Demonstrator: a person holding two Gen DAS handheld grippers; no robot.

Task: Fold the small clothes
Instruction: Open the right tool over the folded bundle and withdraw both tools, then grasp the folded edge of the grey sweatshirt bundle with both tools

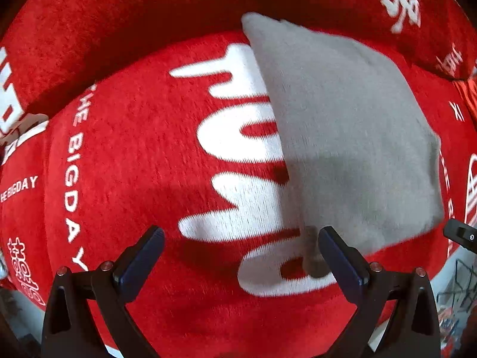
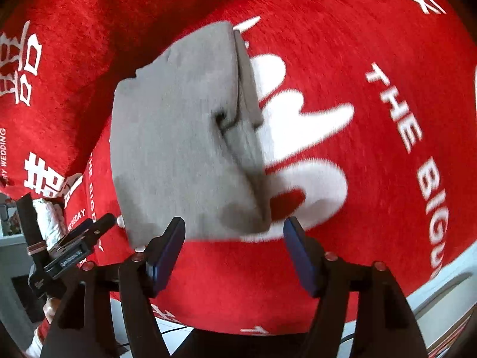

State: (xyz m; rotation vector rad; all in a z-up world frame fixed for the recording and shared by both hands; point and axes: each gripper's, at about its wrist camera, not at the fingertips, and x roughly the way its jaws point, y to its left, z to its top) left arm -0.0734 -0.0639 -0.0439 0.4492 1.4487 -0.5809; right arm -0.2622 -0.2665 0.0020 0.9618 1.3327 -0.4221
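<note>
Both grippers released over folded grey garment.
Left gripper and right gripper gape empty above the red plush blanket.

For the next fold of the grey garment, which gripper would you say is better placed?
Probably the right gripper: its open jaws straddle the near edge of the grey garment. The left gripper is open mostly over red blanket.

Folded grey garment — red plush cover
</note>
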